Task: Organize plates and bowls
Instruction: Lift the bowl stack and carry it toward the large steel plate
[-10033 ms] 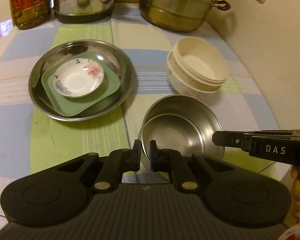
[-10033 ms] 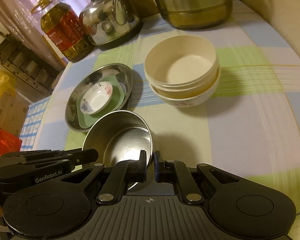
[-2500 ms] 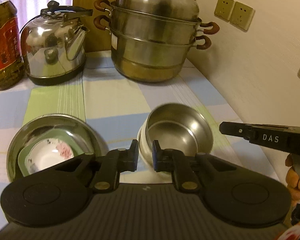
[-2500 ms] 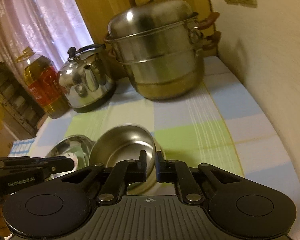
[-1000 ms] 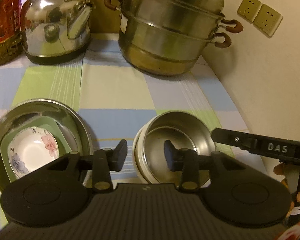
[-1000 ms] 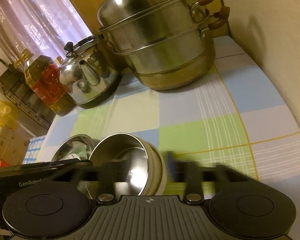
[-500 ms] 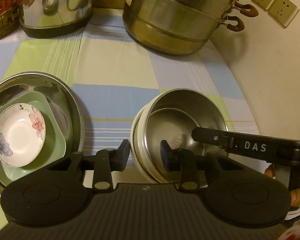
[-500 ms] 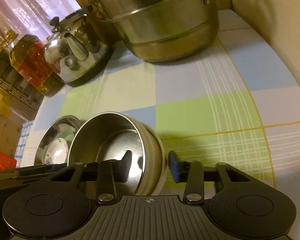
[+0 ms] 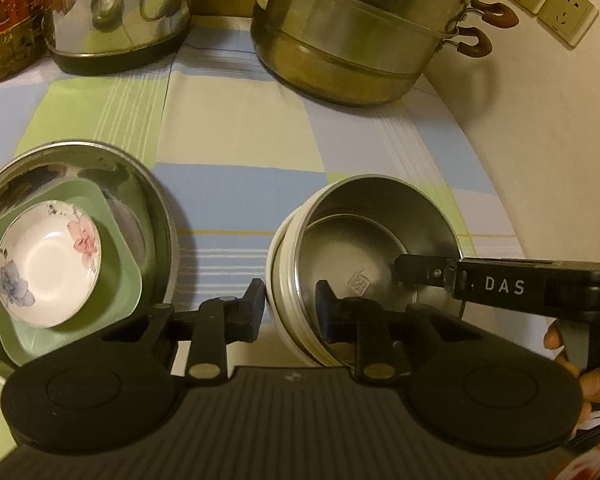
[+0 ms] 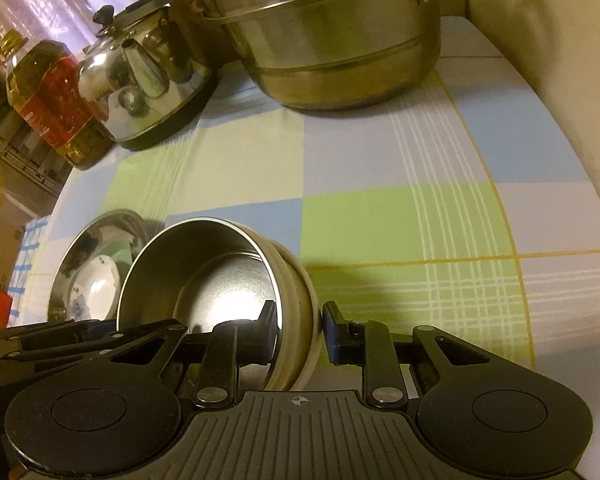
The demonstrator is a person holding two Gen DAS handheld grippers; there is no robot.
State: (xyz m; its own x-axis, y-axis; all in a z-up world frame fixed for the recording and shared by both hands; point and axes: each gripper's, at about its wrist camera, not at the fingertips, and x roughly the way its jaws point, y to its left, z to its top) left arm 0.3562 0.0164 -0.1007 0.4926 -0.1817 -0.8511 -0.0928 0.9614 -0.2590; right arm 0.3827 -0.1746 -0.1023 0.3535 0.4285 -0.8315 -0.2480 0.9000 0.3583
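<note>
**Both grippers straddling the bowl stack's rim**

We've got the left gripper (image 9: 288,312) straddling the left rim of the bowl stack (image 9: 288,280): one finger sits outside the cream wall, the other inside the steel bowl (image 9: 380,232). The jaws are closing, with the nested rims between them, and there's a visible sliver of space by the outer finger, so we wouldn't call it clamped.

Same story for the right gripper (image 10: 300,328) on the opposite side of the stack (image 10: 296,300). Its inner finger is down inside the steel bowl (image 10: 204,272), its outer finger just beside the cream bowls' wall, jaws closing around the rims, a thin gap on the outside. In the left wrist view that gripper (image 9: 404,270) reaches in from the right, with a bit of the person's hand (image 9: 596,380) behind it.

The stack itself is steel bowls nested inside cream ones, sitting on the checked tablecloth (image 9: 236,128) near the right edge of the table, toward the front.

Just left of it, apart from the stack, is the steel plate (image 9: 156,200) holding a green square dish (image 9: 120,264) and a small flowered saucer (image 9: 48,264) on top.

Along the back edge we see the big steamer pot (image 9: 356,40), a kettle (image 9: 116,12) to its left, and an oil bottle (image 10: 48,96) at the back left corner. Wall sockets (image 9: 552,0) sit on the wall to the right.
</note>
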